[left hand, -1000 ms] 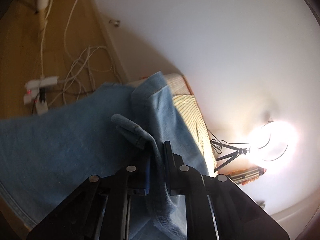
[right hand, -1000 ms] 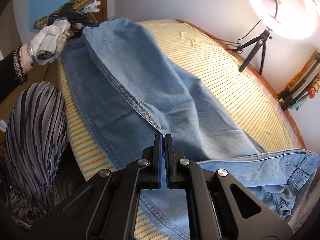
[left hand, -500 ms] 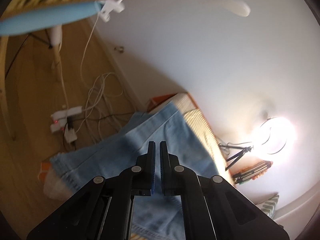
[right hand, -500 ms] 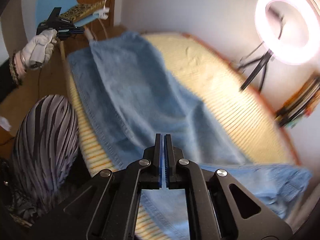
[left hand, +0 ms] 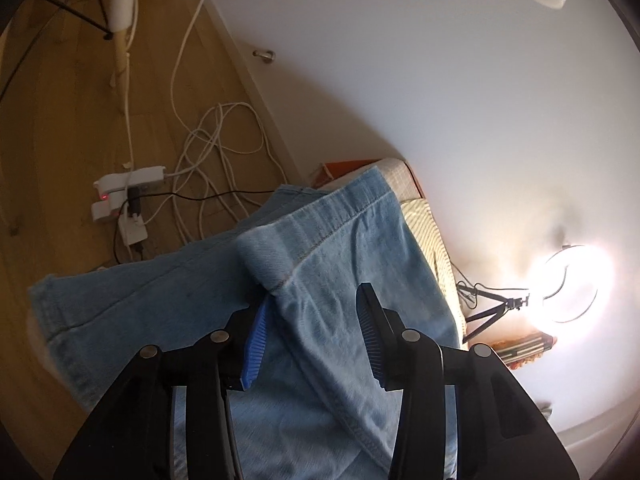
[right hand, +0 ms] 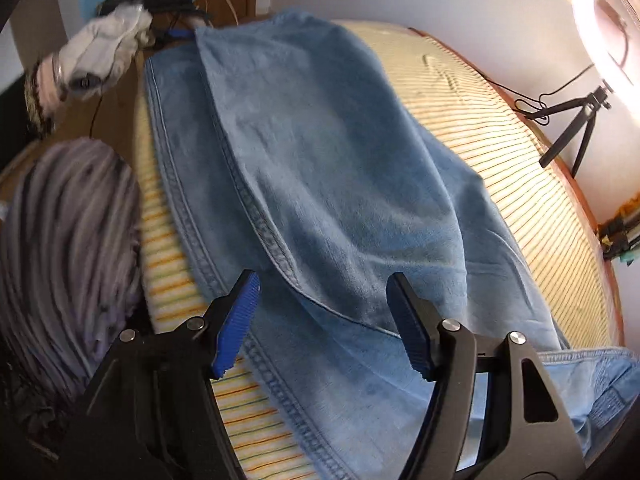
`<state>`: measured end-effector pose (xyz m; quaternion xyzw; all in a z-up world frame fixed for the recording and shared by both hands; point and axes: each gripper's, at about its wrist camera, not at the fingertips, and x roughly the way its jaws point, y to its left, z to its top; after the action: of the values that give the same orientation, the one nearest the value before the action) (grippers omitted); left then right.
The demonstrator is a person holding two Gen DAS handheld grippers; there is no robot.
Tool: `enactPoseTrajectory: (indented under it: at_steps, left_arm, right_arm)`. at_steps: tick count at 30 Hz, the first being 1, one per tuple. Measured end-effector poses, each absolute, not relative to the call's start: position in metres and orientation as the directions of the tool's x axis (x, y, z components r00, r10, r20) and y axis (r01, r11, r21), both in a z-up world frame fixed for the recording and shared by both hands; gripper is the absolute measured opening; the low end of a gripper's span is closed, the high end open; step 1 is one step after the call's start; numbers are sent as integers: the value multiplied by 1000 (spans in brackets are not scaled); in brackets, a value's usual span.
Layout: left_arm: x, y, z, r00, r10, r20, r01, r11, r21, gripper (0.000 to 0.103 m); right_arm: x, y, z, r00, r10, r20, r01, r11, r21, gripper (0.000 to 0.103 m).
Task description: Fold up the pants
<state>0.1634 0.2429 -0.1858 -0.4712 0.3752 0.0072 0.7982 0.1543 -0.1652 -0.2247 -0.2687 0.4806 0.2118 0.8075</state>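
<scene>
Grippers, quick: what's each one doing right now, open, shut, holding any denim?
Left gripper: open, jaws just opened, holding nothing, over the jeans.
Right gripper: open, jaws just opened, empty above the jeans.

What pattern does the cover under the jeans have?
Thin stripes on cream cover; right wrist view shows it best.

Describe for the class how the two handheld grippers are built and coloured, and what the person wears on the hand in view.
Both the left gripper and right gripper are black, angular frames with round silver pivot bolts. Their fingers carry ribbed blue pads. In the right wrist view, the left hand wears a white glove, with a dark speckled cuff at the wrist.
</scene>
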Motion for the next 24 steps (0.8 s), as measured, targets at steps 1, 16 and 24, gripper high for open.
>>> enactPoseTrajectory:
  at_steps: [1,16,24]
  left_arm:
    - [166,241,-185,716,-336,-612,-361,571,-737,38]
    - [183,247,-137,782,-277,-558,-265,663,-700,4]
    - [133,263,-124,827,-241,-507,-241,664,-708,4]
  right_arm:
    - [156,-165,-227,453,66,-889,-600,761,-249,68]
    - [180,-168,-171,573,86,-815,-527,800,-286,4]
    - [149,-148,-142,578,134,-805,-585,755,-295,4]
